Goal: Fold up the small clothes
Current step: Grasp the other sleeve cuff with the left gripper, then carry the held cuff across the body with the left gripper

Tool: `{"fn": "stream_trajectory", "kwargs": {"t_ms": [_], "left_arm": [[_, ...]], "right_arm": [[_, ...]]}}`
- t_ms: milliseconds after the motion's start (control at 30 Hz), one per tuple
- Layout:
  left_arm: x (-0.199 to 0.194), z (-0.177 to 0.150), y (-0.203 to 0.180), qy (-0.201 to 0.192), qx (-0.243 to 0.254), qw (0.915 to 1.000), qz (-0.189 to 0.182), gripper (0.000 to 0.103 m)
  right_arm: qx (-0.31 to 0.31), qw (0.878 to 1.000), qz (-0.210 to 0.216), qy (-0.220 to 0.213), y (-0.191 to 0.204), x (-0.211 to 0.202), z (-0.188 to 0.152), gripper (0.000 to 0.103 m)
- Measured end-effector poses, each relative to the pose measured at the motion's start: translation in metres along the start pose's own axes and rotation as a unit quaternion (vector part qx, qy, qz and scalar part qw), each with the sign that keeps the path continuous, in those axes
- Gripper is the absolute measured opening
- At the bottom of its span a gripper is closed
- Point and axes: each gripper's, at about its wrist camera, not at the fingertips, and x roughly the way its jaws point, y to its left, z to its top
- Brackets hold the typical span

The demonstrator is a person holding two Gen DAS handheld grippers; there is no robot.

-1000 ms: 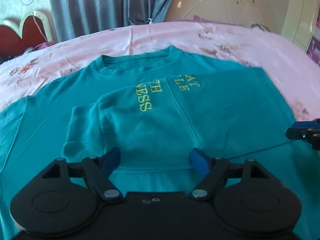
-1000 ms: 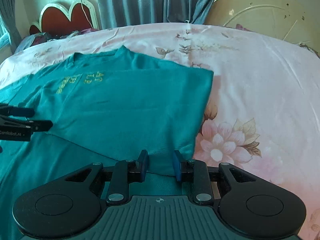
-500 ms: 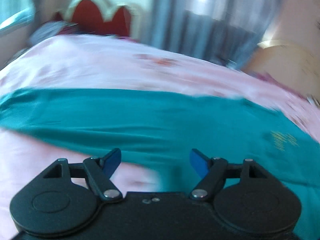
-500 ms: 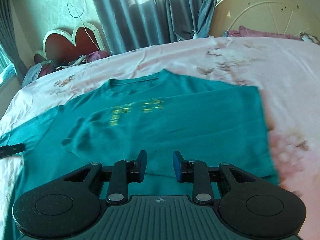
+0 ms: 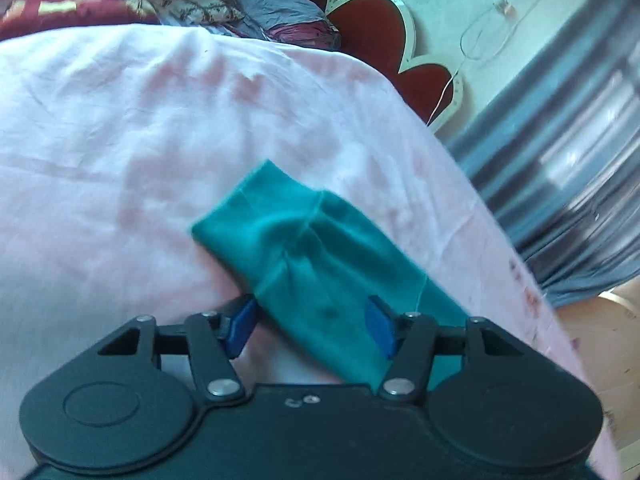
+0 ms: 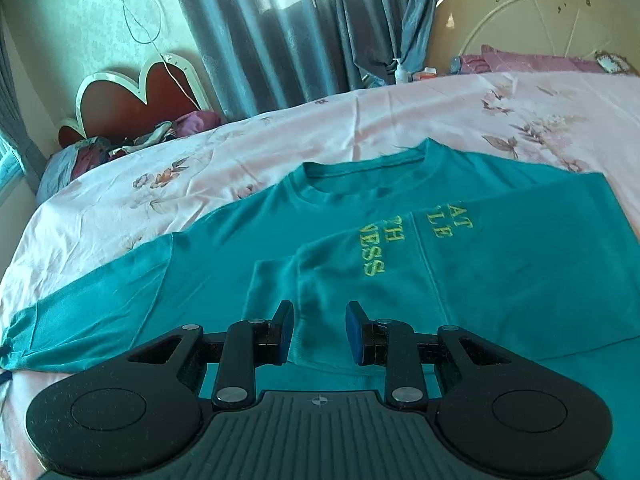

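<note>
Teal sweatshirt (image 6: 400, 248) flat on the pink floral bedsheet (image 6: 360, 128), one side plus sleeve already folded across the chest, yellow lettering (image 6: 412, 244) partly covered. Other sleeve (image 5: 316, 256) stretched out toward bed edge, cuff end between the left tool (image 5: 312, 326) fingers; jaws just been closing, pads not yet pressing cloth. Right tool (image 6: 319, 330) above folded hem area, jaws narrowly apart, gripping nothing. Red heart-shaped headboard (image 6: 132, 100) and grey curtains (image 6: 280, 28) behind.
</note>
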Motion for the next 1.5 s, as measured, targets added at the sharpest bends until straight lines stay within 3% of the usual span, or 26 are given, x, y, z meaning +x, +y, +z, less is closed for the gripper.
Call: {"fn": "stream_trajectory", "kwargs": {"t_ms": [233,300,367,500,633,767,967,1200,1367,1433,1500], "left_arm": [[0.015,0.018,0.015,0.006,-0.015,0.9992,-0.035,0.054],[0.013,0.018,0.013,0.003,-0.006,0.9994,-0.034,0.027],[0.015,0.017,0.009,0.005,0.012,0.9994,-0.032,0.010],[0.008,0.009,-0.025,-0.018,0.074,0.9969,-0.021,0.009],[0.005,-0.012,-0.086,-0.009,0.142,0.9878,-0.064,0.009],[0.008,-0.057,-0.166,0.025,0.216,0.9688,-0.119,0.009],[0.012,-0.140,-0.271,0.068,0.307,0.9323,-0.179,0.009],[0.010,-0.221,-0.344,0.106,0.390,0.8919,-0.203,0.009],[0.016,-0.283,-0.369,0.158,0.460,0.8499,-0.203,0.009],[0.022,-0.302,-0.372,0.184,0.474,0.8372,-0.202,0.016],[0.023,-0.314,-0.372,0.193,0.479,0.8313,-0.205,0.053]], "right_arm": [[0.027,0.999,-0.024,-0.003,-0.009,-0.006,0.000,0.028],[0.027,0.999,-0.031,-0.001,-0.015,-0.008,-0.002,0.028],[0.030,0.999,-0.036,0.001,-0.021,-0.008,-0.004,0.028],[0.039,0.998,-0.039,0.005,-0.034,-0.004,-0.006,0.029],[0.047,0.998,-0.029,0.002,-0.044,-0.002,-0.006,0.028],[0.053,0.998,-0.019,0.003,-0.055,0.002,-0.005,0.028],[0.051,0.998,-0.028,0.005,-0.078,0.008,-0.004,0.028],[0.051,0.998,-0.024,0.007,-0.098,0.008,-0.003,0.029],[0.060,0.998,-0.020,0.005,-0.108,0.002,-0.002,0.029],[0.063,0.998,-0.016,0.004,-0.111,-0.002,0.000,0.029],[0.070,0.998,-0.009,0.003,-0.113,-0.006,0.001,0.029]]}}
